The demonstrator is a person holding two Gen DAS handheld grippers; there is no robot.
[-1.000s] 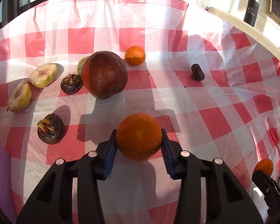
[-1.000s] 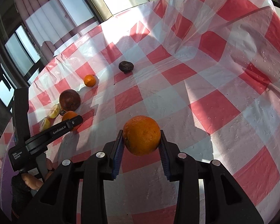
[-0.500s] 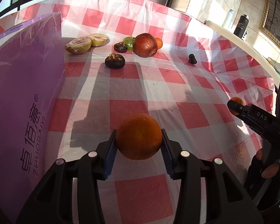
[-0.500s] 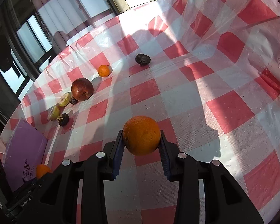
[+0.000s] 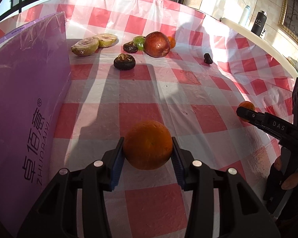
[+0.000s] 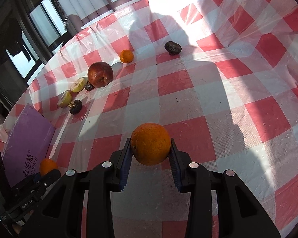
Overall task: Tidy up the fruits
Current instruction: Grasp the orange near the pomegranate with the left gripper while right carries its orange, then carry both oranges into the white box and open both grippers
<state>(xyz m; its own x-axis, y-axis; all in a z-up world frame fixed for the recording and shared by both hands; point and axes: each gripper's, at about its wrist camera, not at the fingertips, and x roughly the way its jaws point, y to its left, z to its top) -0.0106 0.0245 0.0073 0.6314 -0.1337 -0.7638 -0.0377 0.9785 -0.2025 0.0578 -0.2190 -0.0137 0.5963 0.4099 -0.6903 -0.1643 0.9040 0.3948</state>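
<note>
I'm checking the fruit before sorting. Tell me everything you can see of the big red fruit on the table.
The big red fruit is round, glossy, dark red with yellowish streaks and a small stem dimple facing the right wrist camera. It looks whole and rests on the checked tablecloth. A small orange sits just behind it, a green piece and a dark shrivelled fruit beside it. No claw touches it.

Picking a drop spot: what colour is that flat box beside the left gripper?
Purple, with dark printed lettering; the box shows best in the left wrist view.
</note>
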